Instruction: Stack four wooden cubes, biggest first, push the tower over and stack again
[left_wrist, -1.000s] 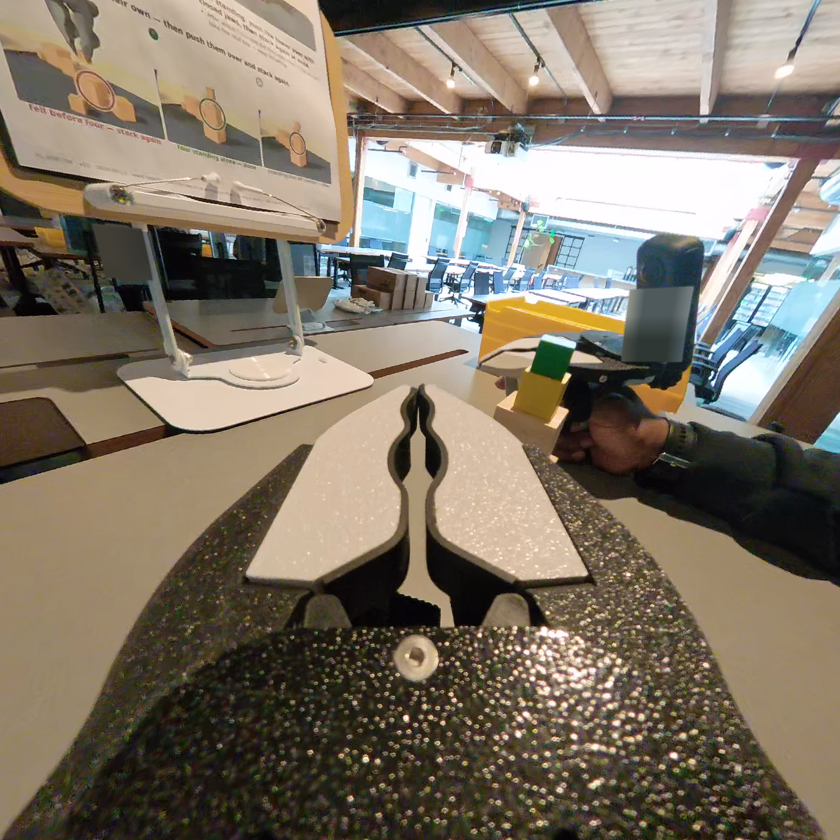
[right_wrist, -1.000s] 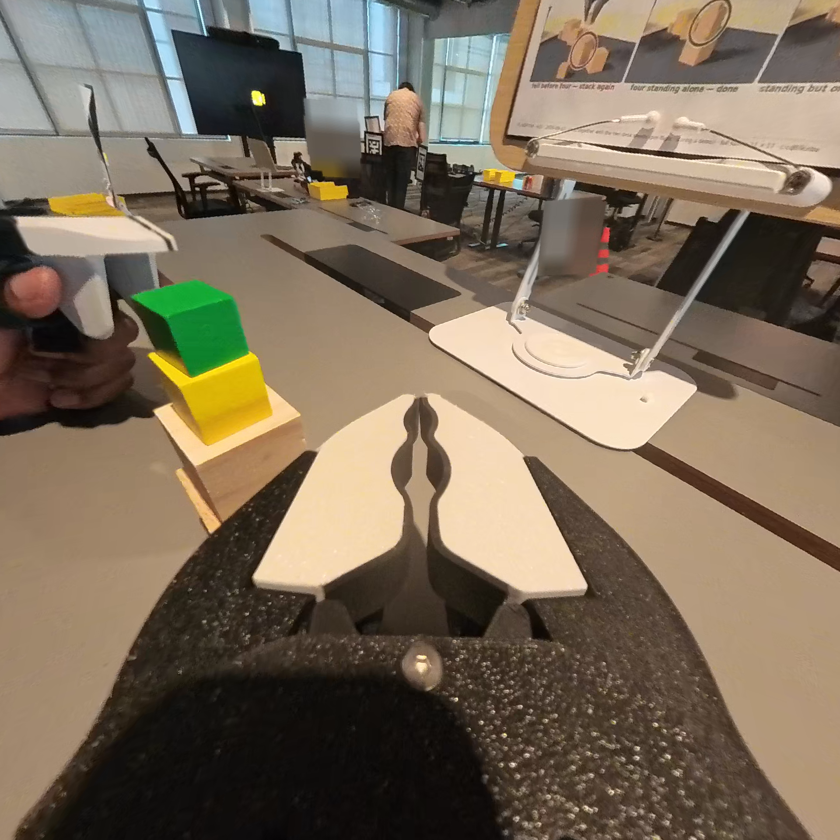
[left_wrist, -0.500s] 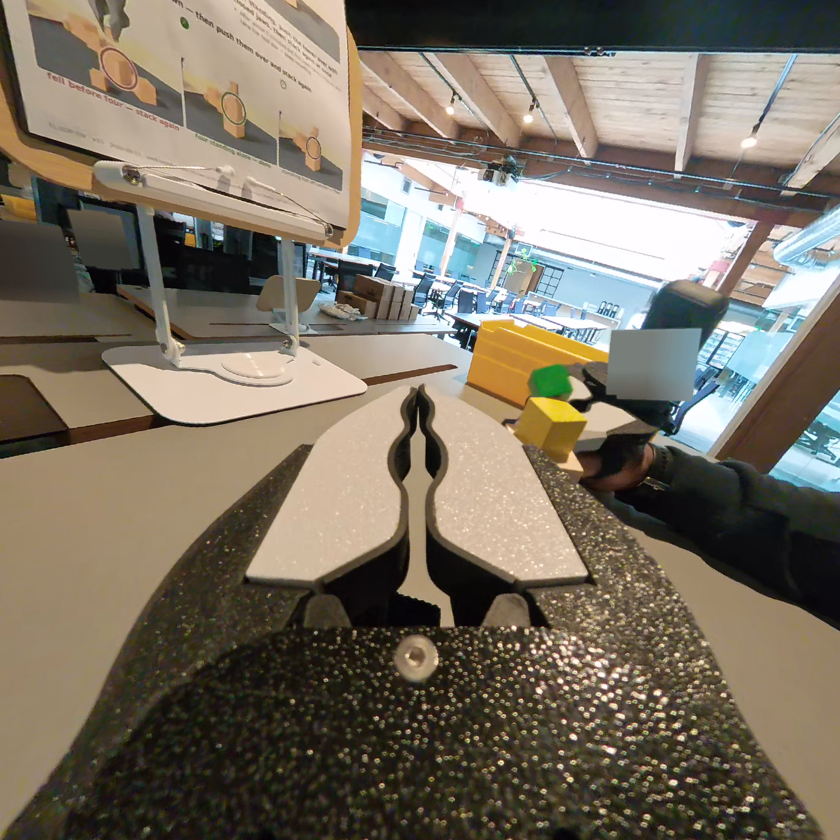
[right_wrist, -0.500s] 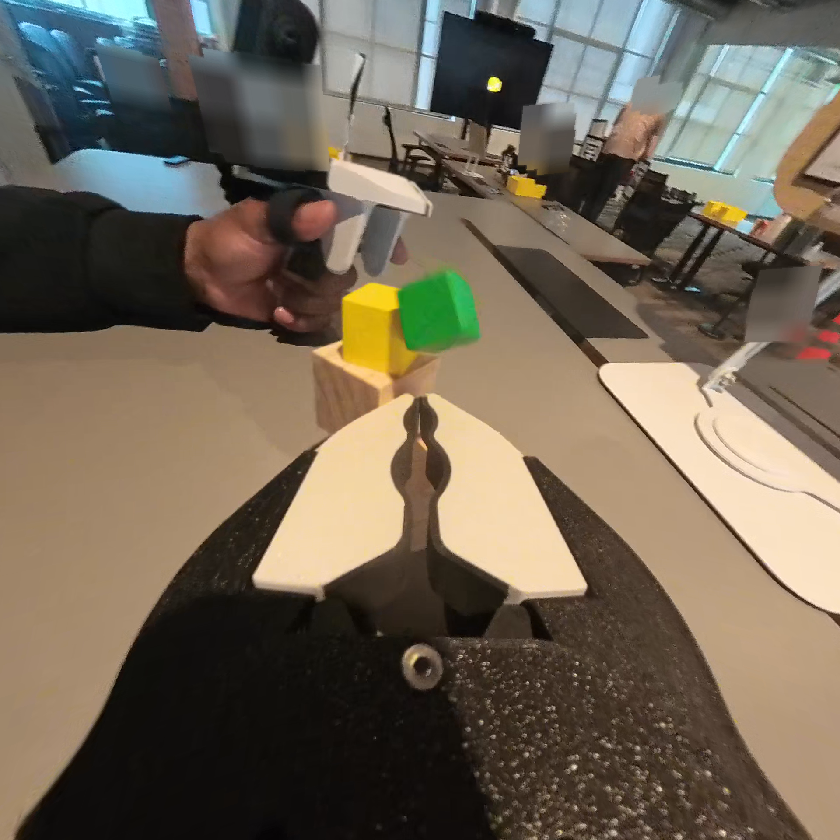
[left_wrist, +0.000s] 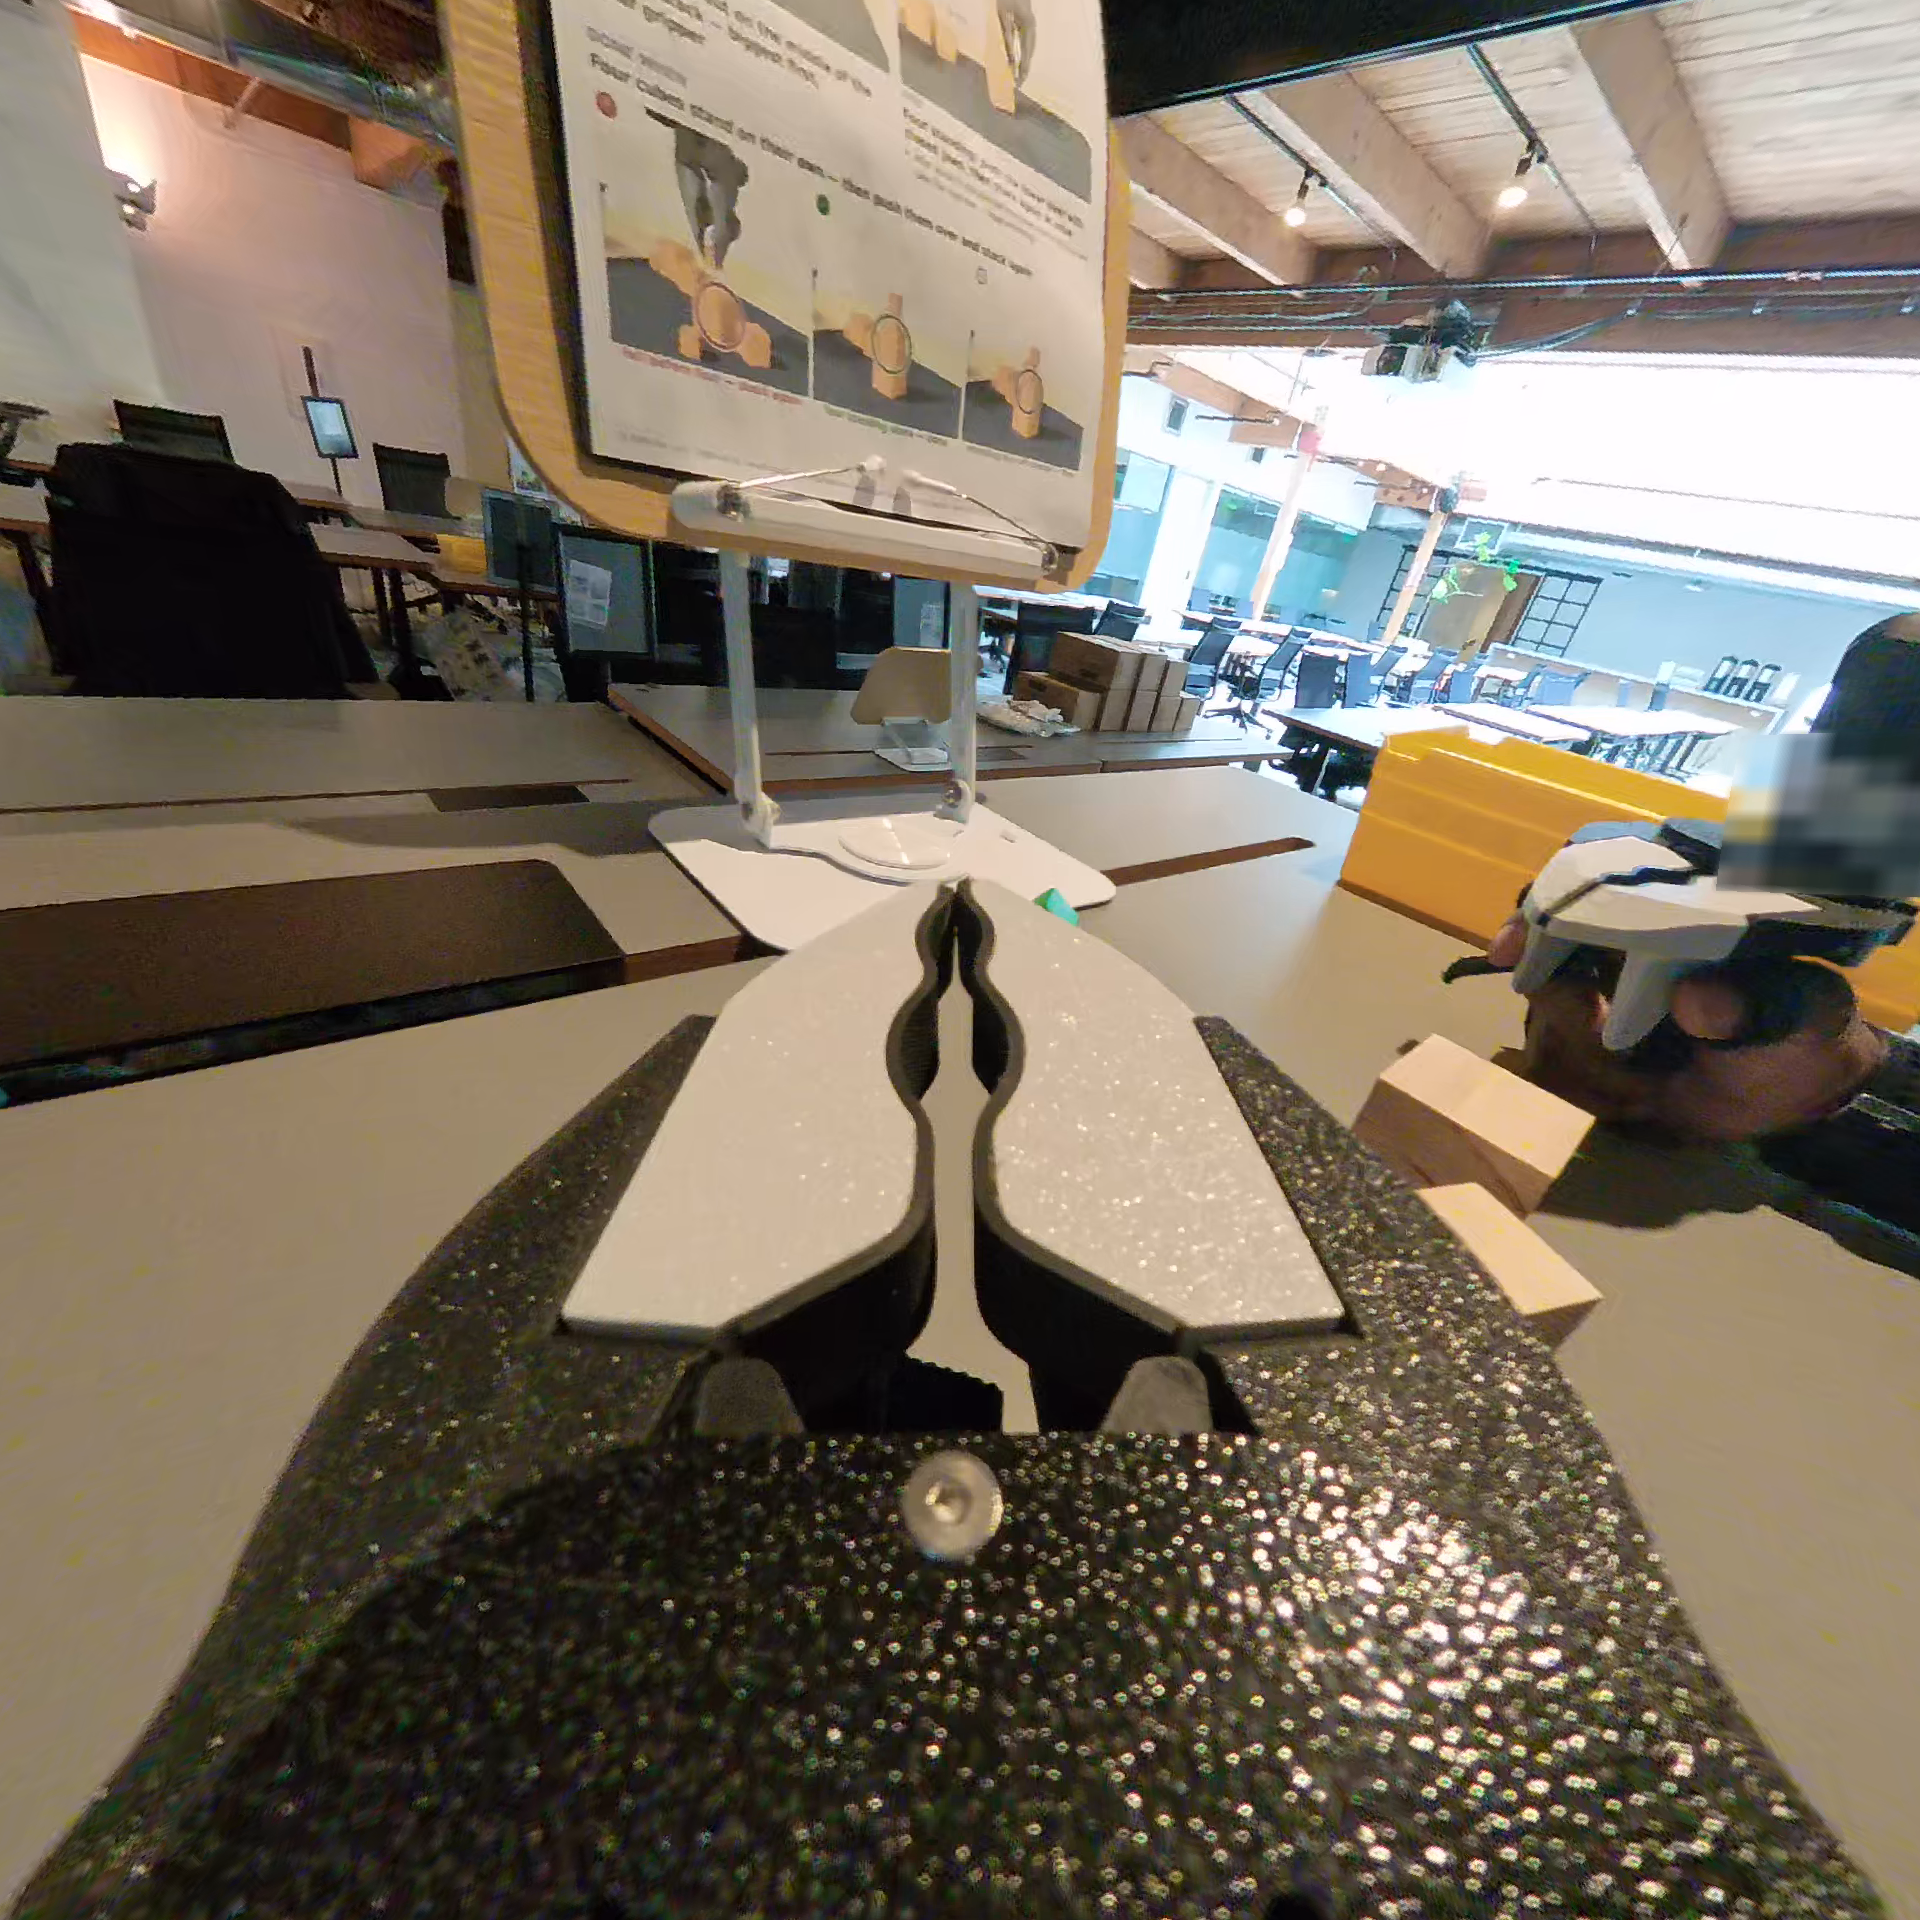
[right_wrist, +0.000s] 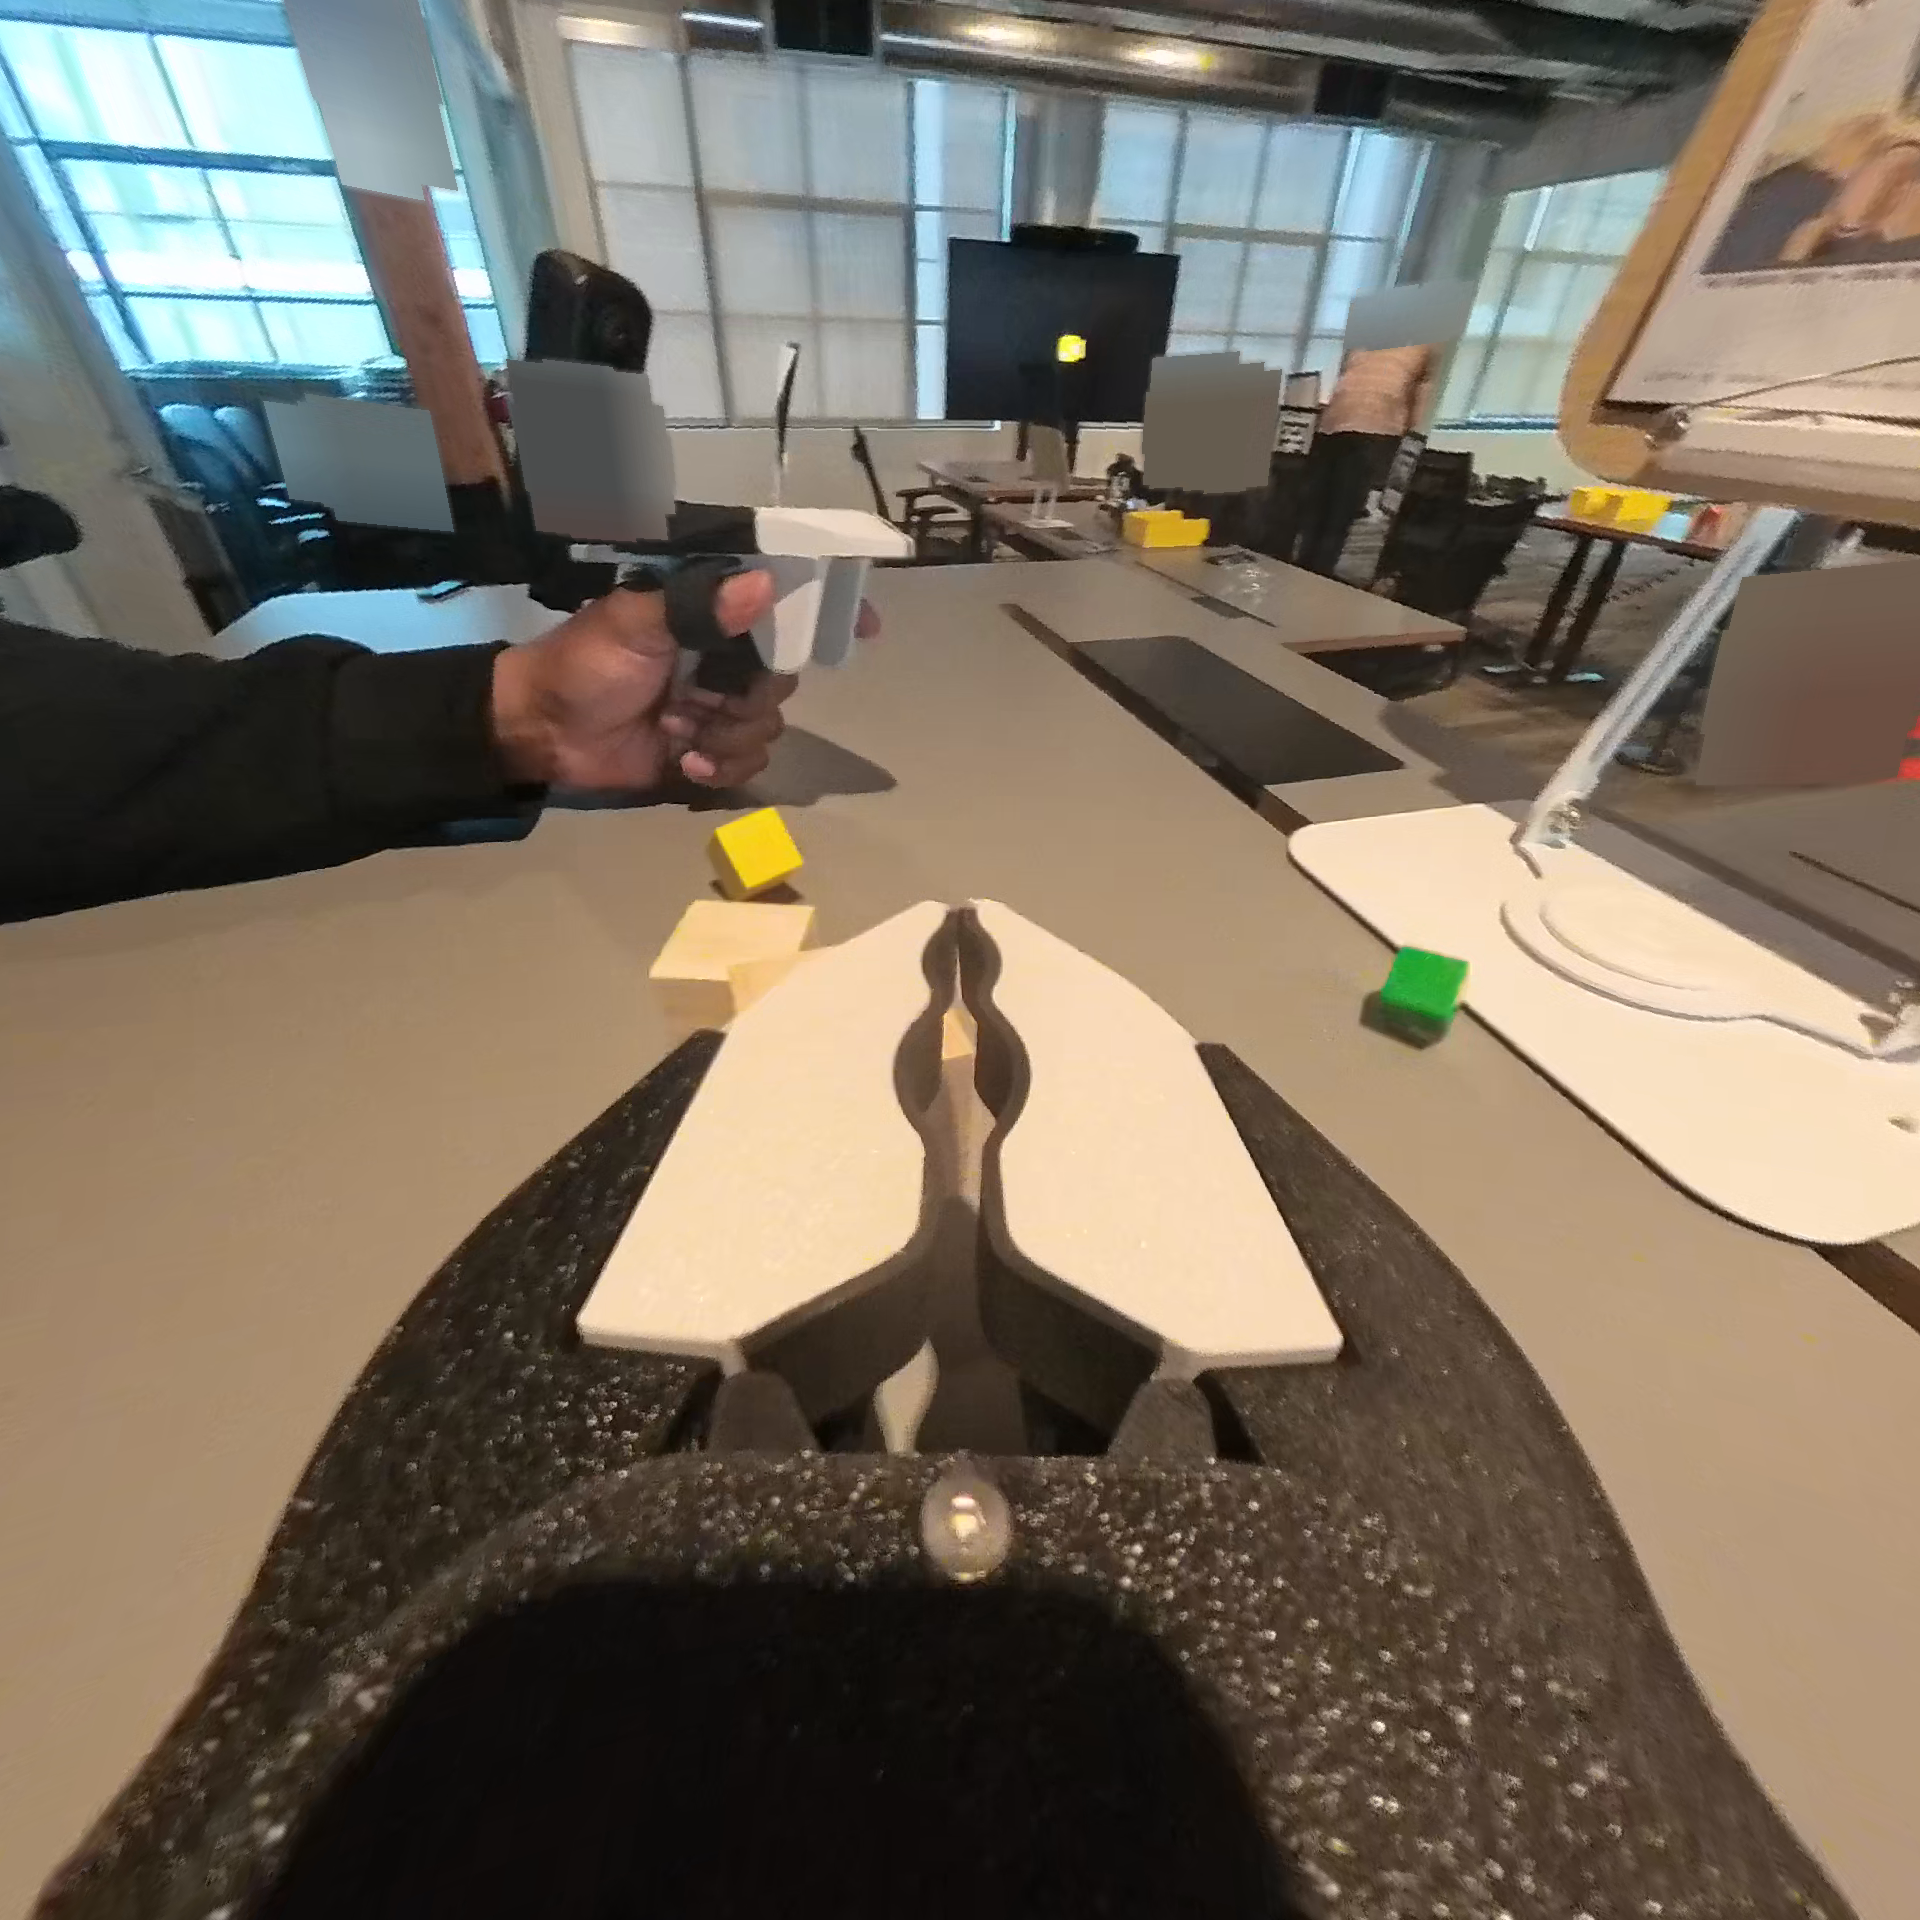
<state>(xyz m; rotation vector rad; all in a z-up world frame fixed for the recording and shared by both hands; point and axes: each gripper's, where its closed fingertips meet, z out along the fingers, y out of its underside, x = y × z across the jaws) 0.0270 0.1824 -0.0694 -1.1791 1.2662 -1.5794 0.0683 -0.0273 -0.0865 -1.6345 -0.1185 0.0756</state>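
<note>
The tower is down. In the right wrist view a yellow cube, a large plain wooden cube and a second plain cube, partly hidden by my fingers, lie apart on the grey table. A green cube lies to the right against the white stand base. My right gripper is shut and empty, just short of the plain cubes. My left gripper is shut and empty. The two plain cubes lie to its right, and the green cube peeks past its tips.
A white stand base with a tilted instruction board stands beyond the cubes. A yellow bin sits at the table's far side. A hand holds the left gripper above the table. The right gripper shows beyond the plain cubes. The left gripper's tips are roughly 20 centimeters from the right gripper's.
The stacked cubes have toppled: the green cube flew off toward the stand base, the yellow one dropped to the table, and the plain cubes slid apart. Both grippers have swung round.
</note>
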